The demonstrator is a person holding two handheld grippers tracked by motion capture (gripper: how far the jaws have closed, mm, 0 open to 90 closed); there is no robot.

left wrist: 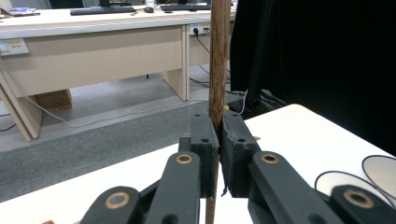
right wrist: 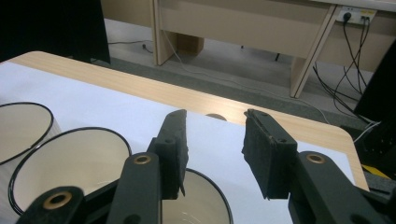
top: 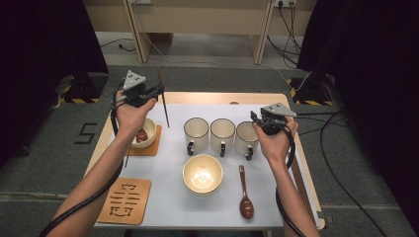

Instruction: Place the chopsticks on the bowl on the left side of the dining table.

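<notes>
Left gripper (top: 157,91): I have it clamped on a wooden stick (left wrist: 218,60), held upright.
Right gripper (right wrist: 215,140): I hold it gaping, nothing gripped, above the white mugs (top: 246,134).

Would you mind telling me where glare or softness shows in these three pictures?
High view: lamp glare inside the bowl, dark curtains both sides. Left gripper view: the chopstick is sharp, the desks behind slightly soft. Right gripper view: even light, cup rims crisp.
</notes>
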